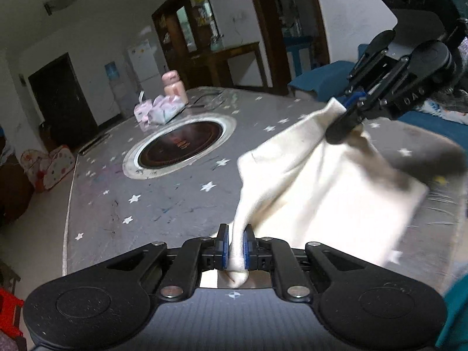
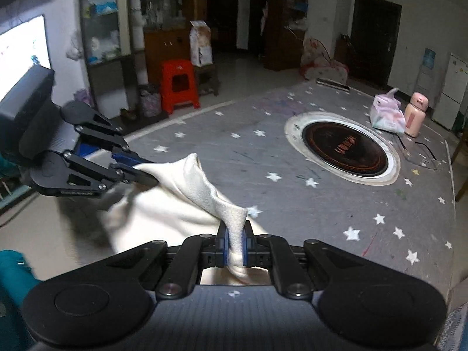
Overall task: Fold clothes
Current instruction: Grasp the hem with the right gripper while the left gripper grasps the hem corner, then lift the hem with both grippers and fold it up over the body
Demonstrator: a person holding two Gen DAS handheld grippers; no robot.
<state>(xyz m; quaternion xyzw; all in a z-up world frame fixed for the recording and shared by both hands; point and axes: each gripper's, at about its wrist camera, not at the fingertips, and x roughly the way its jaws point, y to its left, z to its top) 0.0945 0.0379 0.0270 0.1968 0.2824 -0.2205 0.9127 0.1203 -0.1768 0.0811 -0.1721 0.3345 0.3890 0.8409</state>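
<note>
Cream cloth [image 1: 307, 181], soft knit, hangs stretched betw. the two grippers above the near edge of the table [image 1: 163, 204]. Left gripper [image 1: 236, 245] is clamped on one bunched corner, blue pads [image 1: 223, 244] squeezing the fabric, a nub poking out behind them. Right gripper [image 2: 235, 244] is clamped the same way on another corner; from the left cam it shows up at upper right, pinching the cloth's far tip [image 1: 346, 117]. Lower part of the cloth is blurred, trailing toward the table edge. Table has a grey cover w/ white stars. Further out, near the table's middle, a round dark cooktop [image 1: 180, 146] w/ a pale ring sits set into the top. Beyond it, a pink bottle [image 1: 174, 86] stands just beside a pale plastic bag [image 1: 159, 109]. On the floor past the table: a red stool [image 2: 178, 84].
</note>
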